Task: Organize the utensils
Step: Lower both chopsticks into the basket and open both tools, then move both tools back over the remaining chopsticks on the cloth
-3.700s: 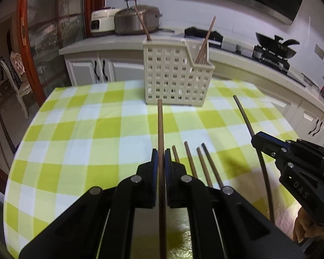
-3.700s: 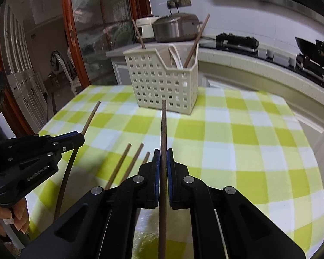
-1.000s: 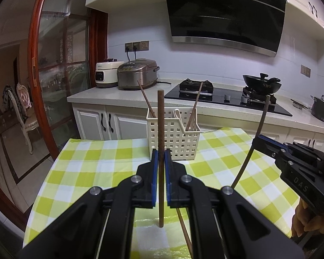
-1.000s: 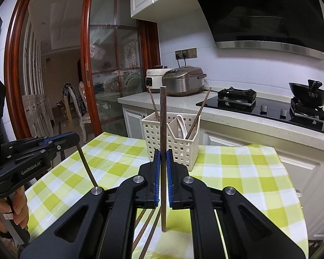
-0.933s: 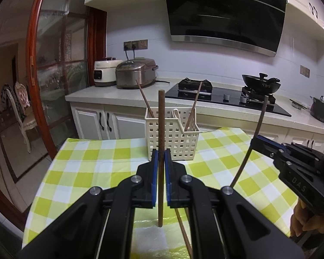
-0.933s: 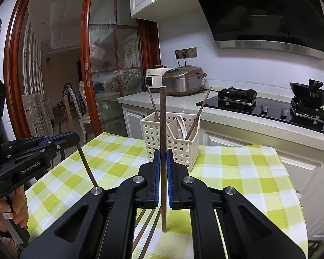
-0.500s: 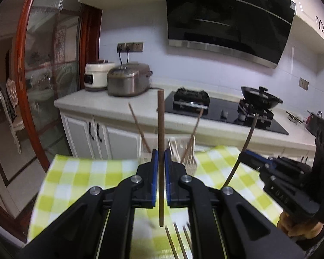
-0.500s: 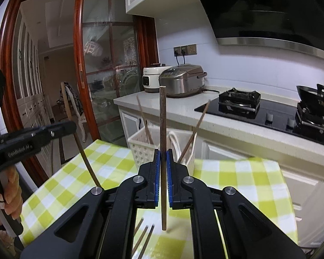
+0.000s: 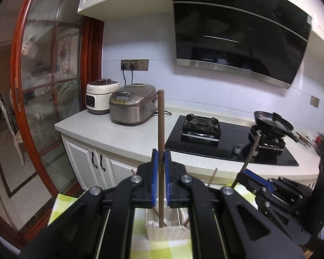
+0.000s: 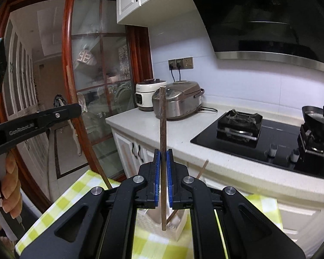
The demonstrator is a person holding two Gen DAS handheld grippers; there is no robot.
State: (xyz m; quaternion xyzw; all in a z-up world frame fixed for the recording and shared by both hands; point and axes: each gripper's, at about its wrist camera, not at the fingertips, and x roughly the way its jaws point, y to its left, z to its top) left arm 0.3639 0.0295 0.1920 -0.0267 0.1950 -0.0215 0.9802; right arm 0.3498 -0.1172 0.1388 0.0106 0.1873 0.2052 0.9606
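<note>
My left gripper [image 9: 161, 157] is shut on a brown chopstick [image 9: 161, 125] held upright; its lower end hangs over the white slotted utensil basket [image 9: 168, 234] on the checked table. My right gripper [image 10: 162, 157] is shut on another brown chopstick [image 10: 162, 120], also upright, its lower end over the same basket [image 10: 180, 224]. The basket holds other chopsticks [image 10: 203, 168] leaning out. Each gripper shows in the other's view: the right one [image 9: 276, 191] at right, the left one [image 10: 34, 123] at left, each with its chopstick.
A yellow-and-white checked tablecloth [image 10: 64, 198] covers the table. Behind it runs a white counter [image 9: 123, 133] with two rice cookers [image 9: 132, 105], a black hob [image 9: 222, 142] and a pan [image 9: 272, 126]. A glass door with red frame [image 9: 21, 86] stands at left.
Both grippers have risen and moved forward toward the basket with their chopsticks. The basket now lies low between the fingers, and the loose chopsticks on the table are out of view.
</note>
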